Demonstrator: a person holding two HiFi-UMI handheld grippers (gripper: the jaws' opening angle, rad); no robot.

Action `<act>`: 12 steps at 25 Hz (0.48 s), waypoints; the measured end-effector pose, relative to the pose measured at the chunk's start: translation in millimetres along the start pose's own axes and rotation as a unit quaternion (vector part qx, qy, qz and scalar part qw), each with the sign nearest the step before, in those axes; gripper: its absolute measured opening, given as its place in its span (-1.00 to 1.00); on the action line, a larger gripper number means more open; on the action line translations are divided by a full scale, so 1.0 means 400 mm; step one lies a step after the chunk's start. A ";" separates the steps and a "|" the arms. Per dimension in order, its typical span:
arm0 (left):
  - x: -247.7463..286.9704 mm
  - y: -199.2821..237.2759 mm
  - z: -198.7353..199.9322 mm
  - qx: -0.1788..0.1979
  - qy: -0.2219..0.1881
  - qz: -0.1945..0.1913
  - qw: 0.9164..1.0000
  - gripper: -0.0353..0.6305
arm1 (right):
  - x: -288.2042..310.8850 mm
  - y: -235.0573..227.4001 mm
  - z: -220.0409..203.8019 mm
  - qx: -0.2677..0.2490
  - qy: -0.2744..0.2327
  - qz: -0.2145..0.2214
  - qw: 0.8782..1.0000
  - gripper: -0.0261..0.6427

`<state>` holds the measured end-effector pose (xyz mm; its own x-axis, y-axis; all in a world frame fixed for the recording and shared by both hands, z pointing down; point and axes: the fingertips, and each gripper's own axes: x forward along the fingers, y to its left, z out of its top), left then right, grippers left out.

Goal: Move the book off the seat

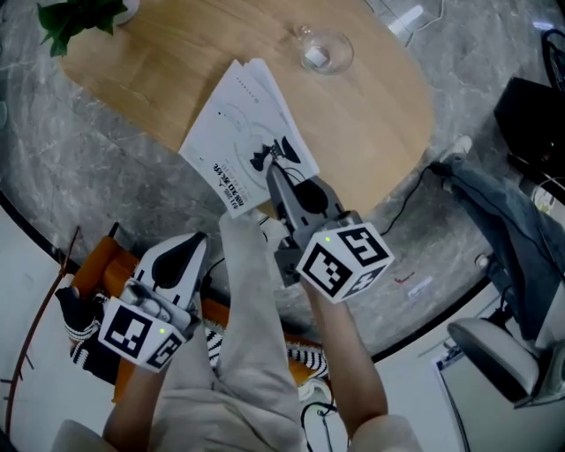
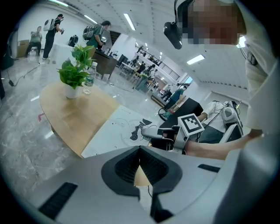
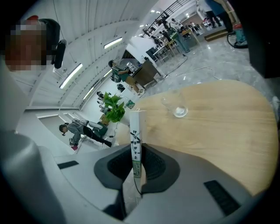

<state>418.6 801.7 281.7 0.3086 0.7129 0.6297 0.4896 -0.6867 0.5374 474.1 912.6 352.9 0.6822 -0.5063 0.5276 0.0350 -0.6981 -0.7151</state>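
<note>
The book (image 1: 243, 132) is white and thin, with black drawings and print on its cover. It lies flat over the near edge of the wooden table (image 1: 371, 97), one corner past the rim. My right gripper (image 1: 278, 172) is shut on its near edge. In the right gripper view the book (image 3: 136, 140) stands edge-on between the jaws of that gripper (image 3: 137, 164). My left gripper (image 1: 196, 240) hangs lower left above the orange seat (image 1: 97, 265), shut and holding nothing. The left gripper view shows its jaws (image 2: 140, 159) meeting, with the book (image 2: 118, 131) and the right gripper (image 2: 151, 131) beyond.
A glass dish (image 1: 322, 51) and a potted plant (image 1: 79, 18) stand on the far part of the table. A striped cushion (image 1: 300, 357) lies by the seat. A dark garment (image 1: 503, 203) and an office chair (image 1: 494, 353) are at the right, on the marble floor.
</note>
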 end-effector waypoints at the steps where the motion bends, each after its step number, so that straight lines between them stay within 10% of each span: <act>1: 0.020 -0.001 0.001 0.004 0.000 0.002 1.000 -0.88 | -0.004 -0.023 0.007 0.007 -0.004 -0.005 1.000 -0.79; 12: 0.117 0.018 0.000 0.029 0.014 0.006 0.999 -0.88 | -0.028 -0.156 0.028 0.073 -0.037 -0.045 0.996 -0.79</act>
<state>436.6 830.2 315.3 0.2913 0.7000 0.6520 0.5326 -0.6849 0.4972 472.3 967.6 386.7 0.7237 -0.4020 0.5610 0.2001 -0.6558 -0.7280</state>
